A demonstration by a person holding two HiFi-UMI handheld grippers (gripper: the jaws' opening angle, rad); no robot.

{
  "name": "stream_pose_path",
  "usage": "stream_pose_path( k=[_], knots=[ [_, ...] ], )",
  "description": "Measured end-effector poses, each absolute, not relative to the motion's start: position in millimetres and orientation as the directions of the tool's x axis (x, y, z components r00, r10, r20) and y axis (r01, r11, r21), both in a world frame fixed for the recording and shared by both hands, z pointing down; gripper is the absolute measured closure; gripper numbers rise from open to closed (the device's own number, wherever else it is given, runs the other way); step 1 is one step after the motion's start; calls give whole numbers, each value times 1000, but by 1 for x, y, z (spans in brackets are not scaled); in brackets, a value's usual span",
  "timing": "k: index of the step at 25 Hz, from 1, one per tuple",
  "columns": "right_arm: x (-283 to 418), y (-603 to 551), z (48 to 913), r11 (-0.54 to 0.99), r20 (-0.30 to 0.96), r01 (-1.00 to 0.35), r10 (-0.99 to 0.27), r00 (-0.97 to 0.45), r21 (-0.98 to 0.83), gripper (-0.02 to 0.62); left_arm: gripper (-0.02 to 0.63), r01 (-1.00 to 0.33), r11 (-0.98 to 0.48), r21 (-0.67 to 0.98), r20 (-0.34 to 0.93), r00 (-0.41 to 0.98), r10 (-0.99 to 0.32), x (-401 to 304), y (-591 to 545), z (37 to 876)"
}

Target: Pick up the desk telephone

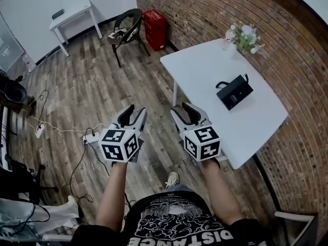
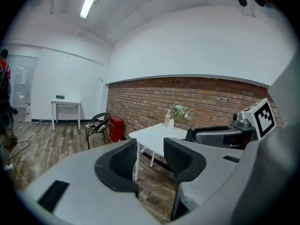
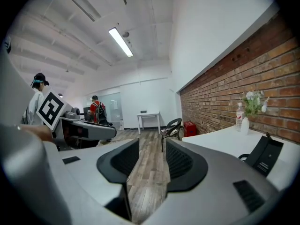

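Black tee [image 1: 174, 222], short sleeves, white graphic and lettering. Pale shoe [image 1: 172, 179]. Grey shells on left gripper [image 1: 135, 111] and right gripper [image 1: 183, 109], black ribbed pads [image 3: 124, 161], each topped by a white cube [image 1: 120, 144] with black square markers.

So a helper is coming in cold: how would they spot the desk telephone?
Find the white table beside the brick wall. The desk telephone lies near its middle, well apart from the flowers at the corner. It is the only black thing there, a flat box with a looped cord.
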State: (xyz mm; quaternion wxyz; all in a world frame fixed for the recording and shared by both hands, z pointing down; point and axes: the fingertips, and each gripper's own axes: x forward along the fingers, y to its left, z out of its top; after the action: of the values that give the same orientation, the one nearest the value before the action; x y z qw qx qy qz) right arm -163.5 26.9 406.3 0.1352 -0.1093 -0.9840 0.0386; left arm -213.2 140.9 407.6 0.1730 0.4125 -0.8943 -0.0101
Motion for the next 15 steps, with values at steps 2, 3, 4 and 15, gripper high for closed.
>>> stream_pose_path(
  k=[2,3,4,15],
  knots=[
    [-174,18,408,972,259,206,228,-939,-109,436,443,-737,657,159,304,-597,-743,-224,130,408],
    [-178,13,409,972,260,206,228,-938,-111,436,443,-739,655,158,305,-594,-744,-228,124,409],
    [-182,9,409,972,260,205,228,-938,-113,434,443,-742,652,157,307,-590,-746,-232,118,409],
    [-193,-59,416,986,259,106,136,-956,-125,431,443,-804,572,163,309,-508,-804,-254,47,414]
  ],
)
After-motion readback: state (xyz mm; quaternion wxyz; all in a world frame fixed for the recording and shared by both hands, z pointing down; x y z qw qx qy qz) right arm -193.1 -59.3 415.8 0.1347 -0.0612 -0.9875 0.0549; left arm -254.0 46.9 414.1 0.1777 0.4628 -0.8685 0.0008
